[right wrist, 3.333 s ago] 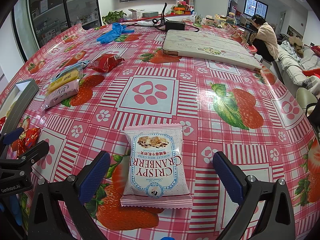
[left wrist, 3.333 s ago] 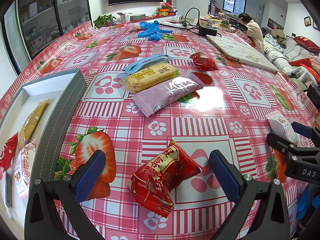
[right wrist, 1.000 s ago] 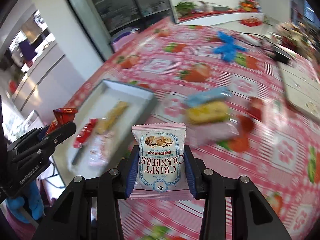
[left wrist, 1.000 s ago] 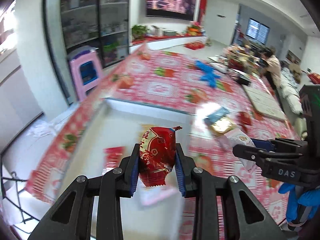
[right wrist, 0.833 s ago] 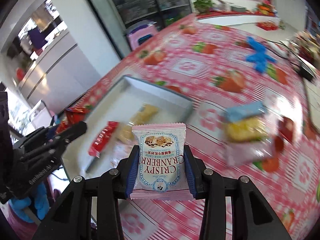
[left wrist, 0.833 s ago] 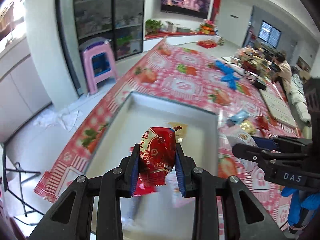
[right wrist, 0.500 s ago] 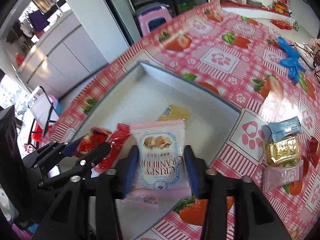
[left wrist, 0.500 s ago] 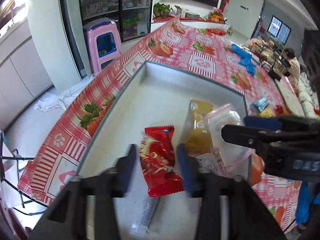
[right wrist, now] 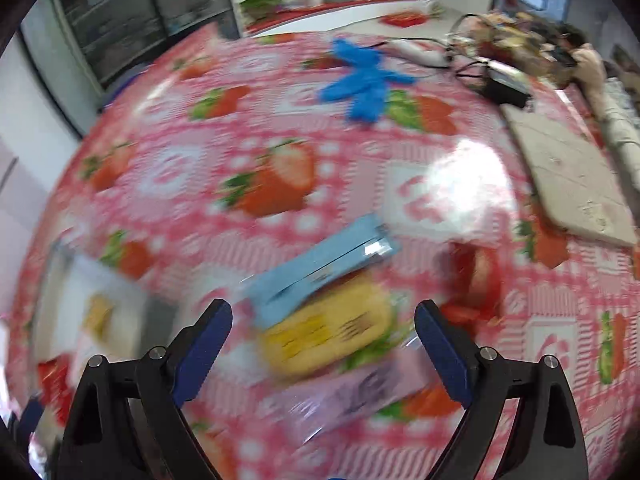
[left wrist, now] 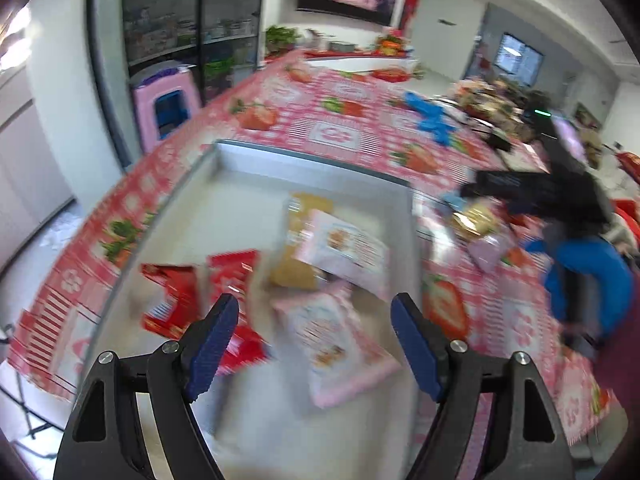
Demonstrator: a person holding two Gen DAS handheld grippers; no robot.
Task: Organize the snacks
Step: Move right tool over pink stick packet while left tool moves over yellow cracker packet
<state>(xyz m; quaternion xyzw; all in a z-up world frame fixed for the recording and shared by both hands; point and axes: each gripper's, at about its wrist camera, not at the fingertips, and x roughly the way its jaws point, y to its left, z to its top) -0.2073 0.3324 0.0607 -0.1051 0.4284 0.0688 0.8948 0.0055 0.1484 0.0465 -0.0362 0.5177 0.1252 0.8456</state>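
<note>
My left gripper (left wrist: 313,300) hovers over the grey tray (left wrist: 308,162), its jaws opening with nothing between them. In the tray lie red packets (left wrist: 172,300), a yellow packet (left wrist: 298,240) and two pink-white cranberry packets (left wrist: 344,244) (left wrist: 332,332). My right gripper (right wrist: 323,308) is over the strawberry tablecloth, jaws opening and empty, above a blue packet (right wrist: 320,264), a yellow packet (right wrist: 324,332) and a lilac packet (right wrist: 352,396). The left wrist view shows the right gripper (left wrist: 520,192) as a dark shape to the right of the tray. Both views are motion-blurred.
Blue gloves (right wrist: 360,76) lie further back on the table. A beige board (right wrist: 568,172), cables and a black box (right wrist: 504,88) are at the far right, near a seated person (right wrist: 580,60). A red packet (right wrist: 476,276) lies right of the yellow one. A pink stool (left wrist: 168,108) stands beyond the table's edge.
Both grippers opened and let go: the red packet and the cranberry packet now lie in the tray. The right gripper swung away from the tray to the loose packets; the left sank slightly.
</note>
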